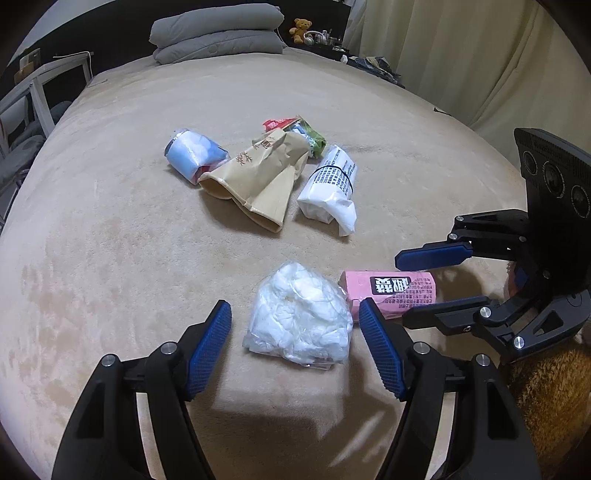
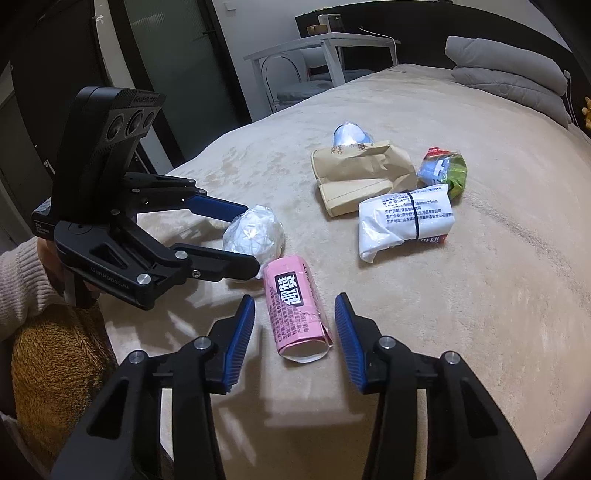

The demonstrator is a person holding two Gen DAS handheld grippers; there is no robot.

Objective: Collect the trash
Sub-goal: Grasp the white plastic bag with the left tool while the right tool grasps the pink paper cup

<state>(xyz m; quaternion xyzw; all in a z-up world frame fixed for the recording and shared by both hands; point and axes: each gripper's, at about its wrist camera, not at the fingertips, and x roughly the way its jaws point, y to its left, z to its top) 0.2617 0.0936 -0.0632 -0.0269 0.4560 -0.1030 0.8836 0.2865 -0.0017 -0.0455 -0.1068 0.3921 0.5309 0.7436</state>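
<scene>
Two pieces of trash lie close to us on the tan bed [image 1: 110, 229]: a clear bag of white tissue [image 1: 301, 317] between our left gripper's [image 1: 295, 349] wide-open fingers, and a pink pack [image 2: 295, 310] between our right gripper's [image 2: 294, 332] open fingers. More wrappers lie farther back.

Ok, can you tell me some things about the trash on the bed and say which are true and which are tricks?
1. The left gripper has its jaws open on either side of the clear bag of white tissue. True.
2. The right gripper is squeezing the pink packet tight. False: its jaws are open, with gaps on both sides of the packet.
3. The brown paper bag stands upright. False: it lies flat on the beige bed cover.
4. A black band goes around the white packet. True.
5. The teddy bear sits among the trash. False: it is far back, beyond the folded grey quilt.
</scene>
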